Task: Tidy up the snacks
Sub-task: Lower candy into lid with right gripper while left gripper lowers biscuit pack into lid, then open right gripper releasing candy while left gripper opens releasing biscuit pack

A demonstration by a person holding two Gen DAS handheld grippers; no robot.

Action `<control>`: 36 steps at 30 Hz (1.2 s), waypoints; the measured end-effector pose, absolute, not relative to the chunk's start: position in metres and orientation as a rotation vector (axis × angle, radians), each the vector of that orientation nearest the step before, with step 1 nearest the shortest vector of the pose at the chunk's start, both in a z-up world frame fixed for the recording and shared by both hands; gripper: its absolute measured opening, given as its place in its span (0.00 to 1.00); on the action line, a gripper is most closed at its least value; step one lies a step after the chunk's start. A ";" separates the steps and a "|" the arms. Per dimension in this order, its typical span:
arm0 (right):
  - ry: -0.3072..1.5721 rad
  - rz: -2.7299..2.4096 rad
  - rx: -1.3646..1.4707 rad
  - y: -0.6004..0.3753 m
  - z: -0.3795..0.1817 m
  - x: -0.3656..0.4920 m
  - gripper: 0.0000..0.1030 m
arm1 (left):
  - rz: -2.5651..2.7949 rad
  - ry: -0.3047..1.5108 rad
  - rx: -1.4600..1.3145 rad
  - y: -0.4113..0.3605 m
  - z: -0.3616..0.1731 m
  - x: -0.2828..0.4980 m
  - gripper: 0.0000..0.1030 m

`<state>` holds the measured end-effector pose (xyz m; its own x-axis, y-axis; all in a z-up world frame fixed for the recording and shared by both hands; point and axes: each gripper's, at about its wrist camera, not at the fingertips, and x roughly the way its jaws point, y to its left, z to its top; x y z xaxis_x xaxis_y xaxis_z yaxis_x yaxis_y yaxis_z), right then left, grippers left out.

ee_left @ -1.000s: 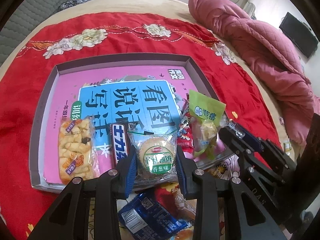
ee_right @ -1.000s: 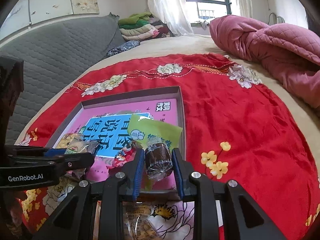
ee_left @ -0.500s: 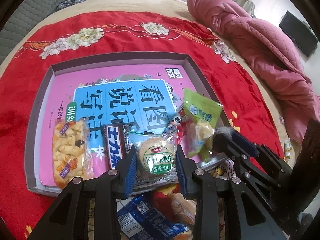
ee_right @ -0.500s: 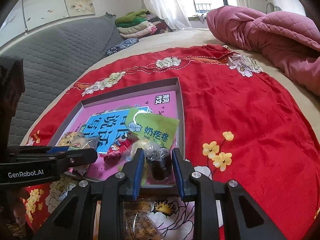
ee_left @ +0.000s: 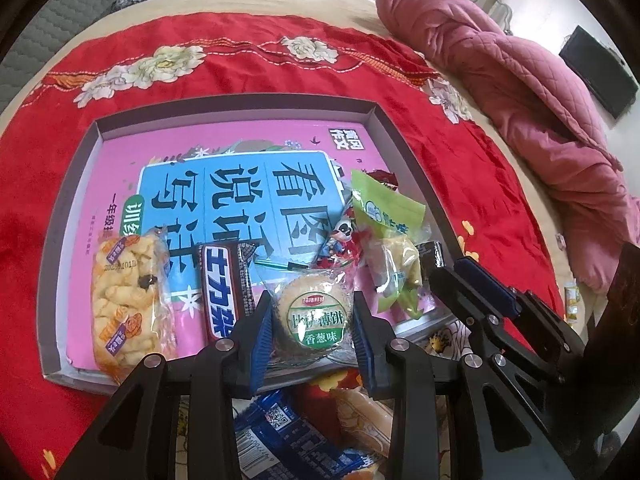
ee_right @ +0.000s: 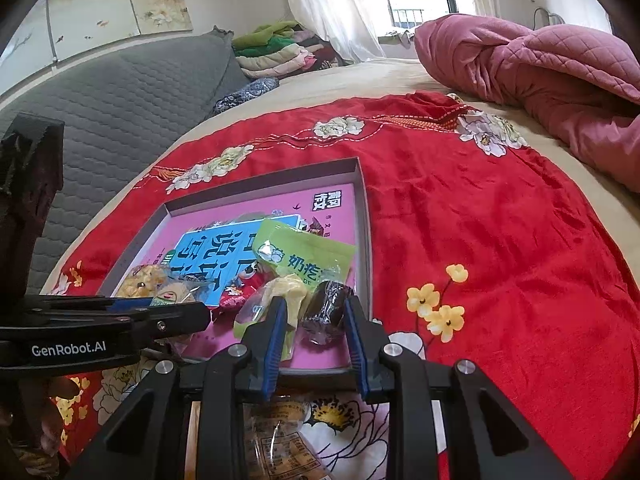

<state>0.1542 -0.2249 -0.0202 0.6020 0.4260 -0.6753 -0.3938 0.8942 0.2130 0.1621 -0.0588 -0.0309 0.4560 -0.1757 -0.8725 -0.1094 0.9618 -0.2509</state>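
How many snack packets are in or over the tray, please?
6: puffed-corn pack leftmost, chocolate bar, round cracker in left gripper, red candy pack, green-topped pack, dark snack in right gripper; more may hide.

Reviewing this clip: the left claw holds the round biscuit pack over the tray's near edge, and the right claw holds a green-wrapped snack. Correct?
Not quite. The right claw grips a small dark brown snack; the green packet lies beside it, as the right wrist view shows. The left claw does hold the round biscuit pack.

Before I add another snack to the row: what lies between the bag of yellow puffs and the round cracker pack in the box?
In the left wrist view, a dark chocolate bar lies between the puff bag and the round cracker pack, which the left gripper holds.
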 end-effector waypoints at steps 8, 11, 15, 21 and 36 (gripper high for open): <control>0.794 0.476 0.046 -0.226 -0.020 0.155 0.30 | -0.039 1.106 -0.300 -0.056 -0.031 0.161 0.40; 0.795 0.476 0.045 -0.226 -0.020 0.154 0.30 | -0.039 1.108 -0.302 -0.055 -0.031 0.161 0.42; 0.794 0.475 0.044 -0.226 -0.020 0.154 0.30 | -0.029 1.102 -0.296 -0.053 -0.028 0.161 0.49; 0.792 0.474 0.045 -0.226 -0.020 0.154 0.34 | -0.007 1.097 -0.286 -0.048 -0.025 0.159 0.50; 0.754 0.478 0.007 -0.221 -0.012 0.146 0.46 | 0.031 1.087 -0.284 -0.040 -0.017 0.147 0.58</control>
<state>0.1461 -0.2210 -0.0117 0.6271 0.4194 -0.6564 -0.4148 0.8931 0.1744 0.1473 -0.0403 -0.0171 0.4682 -0.1137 -0.8763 -0.1639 0.9633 -0.2126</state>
